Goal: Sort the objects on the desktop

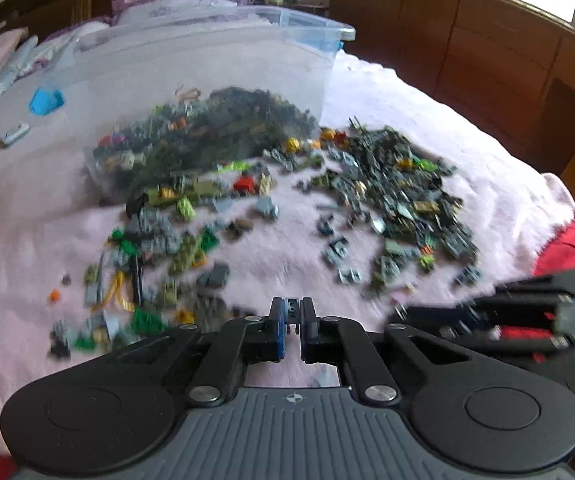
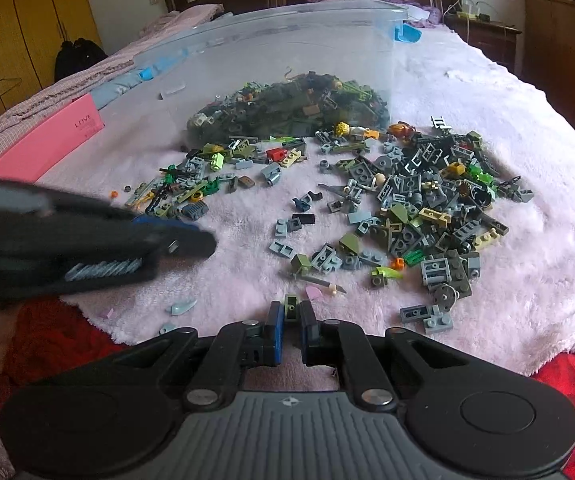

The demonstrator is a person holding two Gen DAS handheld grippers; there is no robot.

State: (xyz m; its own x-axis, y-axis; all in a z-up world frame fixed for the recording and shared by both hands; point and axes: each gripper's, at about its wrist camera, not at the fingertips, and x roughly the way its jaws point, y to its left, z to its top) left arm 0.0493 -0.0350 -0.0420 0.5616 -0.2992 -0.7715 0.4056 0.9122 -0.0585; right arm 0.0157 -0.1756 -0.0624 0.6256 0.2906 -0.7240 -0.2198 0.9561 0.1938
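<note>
Pinching small bricks: left gripper (image 1: 292,316) nips what looks like a dark blue-grey piece (image 1: 292,309), right gripper (image 2: 291,314) an olive piece (image 2: 291,305), clear bin (image 2: 287,40) ahead beyond loose heaps (image 2: 427,208); shallow tip-holds risk pieces twisting out onto fluffy blanket (image 2: 487,92).

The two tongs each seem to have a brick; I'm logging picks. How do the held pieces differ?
The left tongs pinch a dark grey brick, while the right tongs pinch an olive green brick. The dark grey brick shows small round holes on its face; the olive green brick shows a dark recess instead. Both are small, clamped at the very tips above the pink fluffy blanket.
</note>
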